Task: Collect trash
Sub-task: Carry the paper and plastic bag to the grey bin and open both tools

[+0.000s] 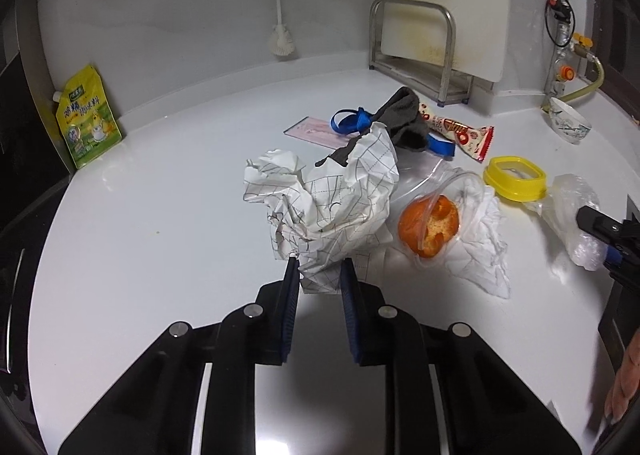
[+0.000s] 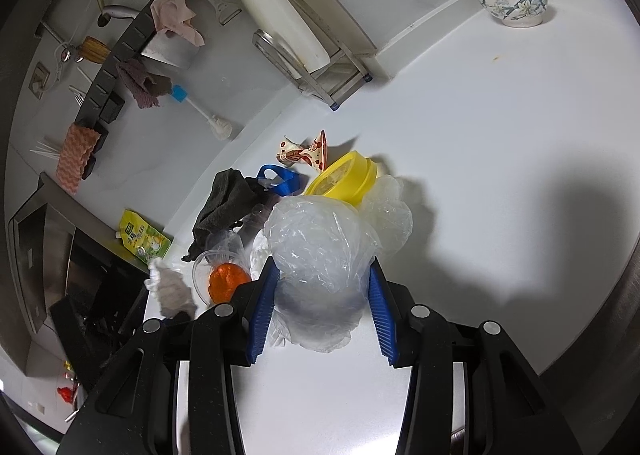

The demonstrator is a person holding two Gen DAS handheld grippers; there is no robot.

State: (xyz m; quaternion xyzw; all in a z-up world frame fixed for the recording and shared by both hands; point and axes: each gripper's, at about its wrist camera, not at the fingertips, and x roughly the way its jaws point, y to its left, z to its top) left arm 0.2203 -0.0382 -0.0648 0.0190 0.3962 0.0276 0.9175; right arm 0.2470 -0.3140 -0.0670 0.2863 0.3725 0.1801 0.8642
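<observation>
The left gripper (image 1: 319, 269) has its 2 blue ribbed pads pinched on the lower edge of a crumpled sheet of white grid-lined paper (image 1: 332, 195), which stands in stiff folds on the glossy white tabletop (image 1: 160, 215). Just to the right of it lies an orange peel (image 1: 429, 226), bright and hollow, partly inside a clear thin plastic bag (image 1: 452, 183) that rests on a second creased piece of white paper (image 1: 486, 251). Behind the paper sit a dark grey cloth (image 1: 400, 115), soft and bunched, a looped blue ribbon (image 1: 352, 121) and a glossy red-and-cream snack wrapper (image 1: 460, 133). A yellow rounded-rectangle plastic lid (image 1: 515, 178) lies farther right.

The right gripper (image 2: 320, 279) is spread wide, its 2 pads flanking a puffy wad of translucent crinkled plastic film (image 2: 320, 247); whether either pad touches the film cannot be told. The yellow lid (image 2: 344, 179) leans just behind this wad.

At the back corner stands a white ceramic bowl (image 2: 512, 1) with a blue floral print.
</observation>
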